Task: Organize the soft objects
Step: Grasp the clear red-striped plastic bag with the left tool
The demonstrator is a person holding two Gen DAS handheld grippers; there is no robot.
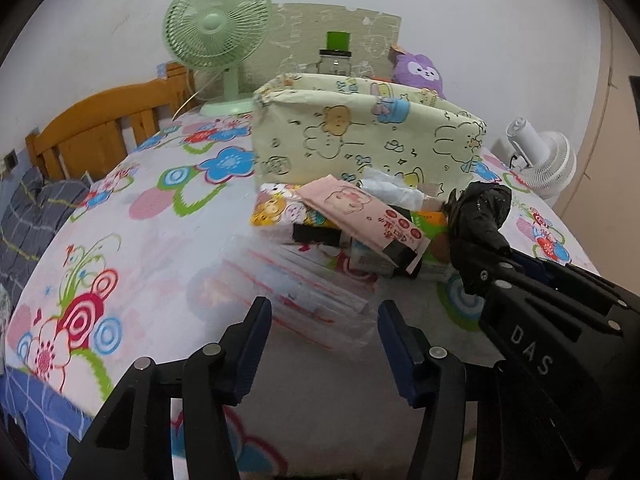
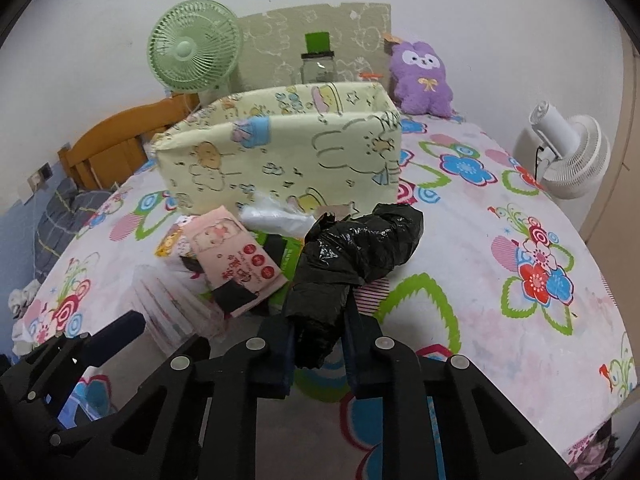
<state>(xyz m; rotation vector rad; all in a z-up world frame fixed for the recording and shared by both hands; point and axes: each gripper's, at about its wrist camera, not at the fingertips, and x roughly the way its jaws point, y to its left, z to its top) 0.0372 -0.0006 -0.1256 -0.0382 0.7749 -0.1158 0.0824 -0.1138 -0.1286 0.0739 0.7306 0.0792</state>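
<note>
In front of the yellow fabric box (image 2: pixel 280 156), nearest the cameras, the right gripper (image 2: pixel 320 344) is clenched on a crumpled black plastic bag (image 2: pixel 360 248), while the left gripper (image 1: pixel 324 340) hangs released over a clear plastic packet (image 1: pixel 304 280). The pick-up looks done, so next the bag probably needs lifting over the box's front wall. Against that wall lie two tissue packs and one white bag; behind the box stand one jar, one purple plush and one green fan, with one white fan to its right.
</note>
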